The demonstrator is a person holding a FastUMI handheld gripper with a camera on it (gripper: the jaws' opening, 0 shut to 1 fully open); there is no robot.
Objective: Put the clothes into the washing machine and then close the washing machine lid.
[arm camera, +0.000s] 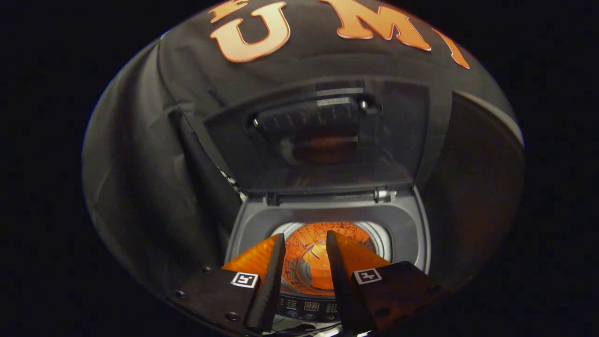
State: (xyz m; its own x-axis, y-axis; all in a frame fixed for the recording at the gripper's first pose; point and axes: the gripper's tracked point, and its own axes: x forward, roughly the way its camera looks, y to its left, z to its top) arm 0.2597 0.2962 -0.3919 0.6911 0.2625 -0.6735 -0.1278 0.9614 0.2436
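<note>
Black cloth wall [140, 154] all round the back, draped in soft folds, creased at left; darker panel [482, 187], pale-rimmed, at right.

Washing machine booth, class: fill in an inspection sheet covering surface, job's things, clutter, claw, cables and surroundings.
Surface: washing machine top deck, grey, bare around the opening.
Job's things: lid raised upright at the back; drum glows orange, with something orange low inside that may be cloth; cannot tell.
Clutter: nothing seen.
Claw: claw open, nothing between its fingers, poised over the drum opening.
Cables: nothing seen.
Surroundings: black cloth wall behind and beside the machine.
</note>
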